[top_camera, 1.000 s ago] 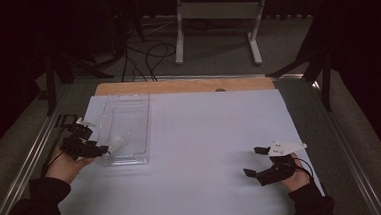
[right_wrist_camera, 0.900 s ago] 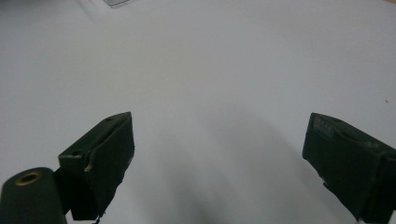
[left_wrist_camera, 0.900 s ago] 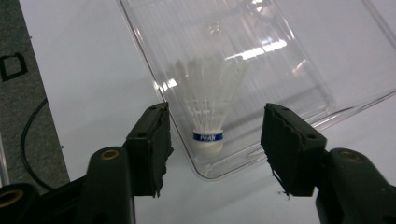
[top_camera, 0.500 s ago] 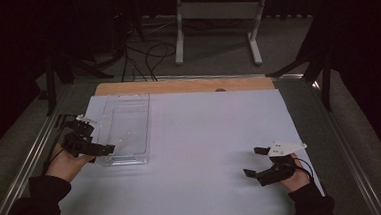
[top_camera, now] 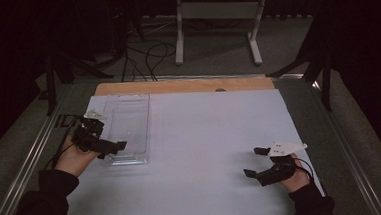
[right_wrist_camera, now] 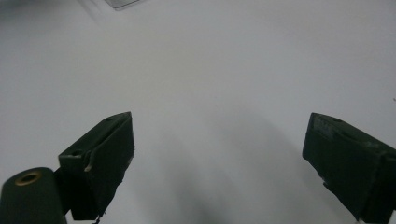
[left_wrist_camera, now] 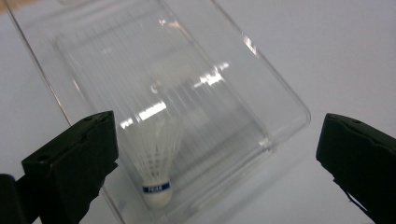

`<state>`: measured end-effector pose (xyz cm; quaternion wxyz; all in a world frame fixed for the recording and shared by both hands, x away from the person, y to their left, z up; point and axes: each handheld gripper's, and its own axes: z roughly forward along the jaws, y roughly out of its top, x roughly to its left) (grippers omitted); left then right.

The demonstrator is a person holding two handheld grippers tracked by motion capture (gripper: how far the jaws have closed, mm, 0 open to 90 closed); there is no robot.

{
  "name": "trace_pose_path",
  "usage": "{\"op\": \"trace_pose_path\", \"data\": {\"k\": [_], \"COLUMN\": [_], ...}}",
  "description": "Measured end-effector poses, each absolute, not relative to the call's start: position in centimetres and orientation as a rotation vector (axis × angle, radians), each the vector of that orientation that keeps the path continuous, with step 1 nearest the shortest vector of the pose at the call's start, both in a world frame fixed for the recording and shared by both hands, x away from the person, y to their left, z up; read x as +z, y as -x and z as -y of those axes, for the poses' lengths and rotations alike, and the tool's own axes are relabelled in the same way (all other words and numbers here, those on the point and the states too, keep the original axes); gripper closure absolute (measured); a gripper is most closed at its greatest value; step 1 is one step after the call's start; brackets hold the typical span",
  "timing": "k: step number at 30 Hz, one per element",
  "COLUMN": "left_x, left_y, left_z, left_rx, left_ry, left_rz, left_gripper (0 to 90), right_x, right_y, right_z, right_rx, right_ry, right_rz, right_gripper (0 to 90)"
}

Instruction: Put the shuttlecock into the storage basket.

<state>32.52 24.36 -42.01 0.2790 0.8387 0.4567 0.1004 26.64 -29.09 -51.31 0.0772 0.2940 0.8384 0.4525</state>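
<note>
My left gripper (top_camera: 111,141) hangs at the near left edge of the clear tray (left_wrist_camera: 275,100), jaws just opened wide, nothing between them. White shuttlecock (left_wrist_camera: 158,164) lies inside the tray at its near end, cork toward me, feathers pointing away. My right gripper (top_camera: 255,162), well apart, rests over bare white table (top_camera: 205,136), jaws wide, empty.

Shuttlecock (left_wrist_camera: 156,158): white feathers, white cork with blue band; lies inside clear box, cork toward lower edge of left gripper view, feathers fanning up; sits in box's near corner, lower centre-left of frame; box (top_camera: 125,129): transparent rectangular plastic, open top, flat on white sheet, left-centre of high view, long side running up-frame
</note>
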Motion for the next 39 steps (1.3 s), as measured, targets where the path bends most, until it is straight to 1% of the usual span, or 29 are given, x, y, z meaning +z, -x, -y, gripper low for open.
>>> {"op": "trace_pose_path", "data": {"k": [2,10,20,25,31,33,39], "left_x": [-41.9,-42.0,-41.3,-40.9,-40.7,-40.7,-40.5], "left_y": [-32.7,-33.3,-34.0,-33.8,-33.7,-33.5,-33.1], "left_z": [-24.0,-22.1,-19.7,-18.2,-16.2,-15.7,-13.9], "left_rx": [0.285,0.252,0.231,0.246,0.217,0.237,0.196], "left_ry": [-2.260,-2.266,-2.240,-2.258,-2.250,-2.241,-2.246], "left_rz": [-1.199,-1.122,-1.035,-0.964,-0.882,-0.860,-0.777], "left_gripper": [0.0,0.0,0.0,0.0,0.0,0.0,0.0], "right_x": [-51.3,-51.8,-51.4,-51.4,-51.3,-51.2,-51.2], "right_y": [-26.6,-26.8,-26.7,-26.7,-26.7,-26.6,-26.6], "right_z": [29.0,29.1,29.4,29.3,29.3,29.3,29.3], "right_rx": [1.345,1.282,1.277,1.277,1.278,1.270,1.277], "right_ry": [-0.882,-0.919,-0.940,-0.956,-0.955,-0.955,-0.945], "right_rz": [-2.511,-2.525,-2.494,-2.512,-2.522,-2.524,-2.531], "right_gripper": [9.1,9.1,9.0,9.1,9.0,9.1,9.0]}}
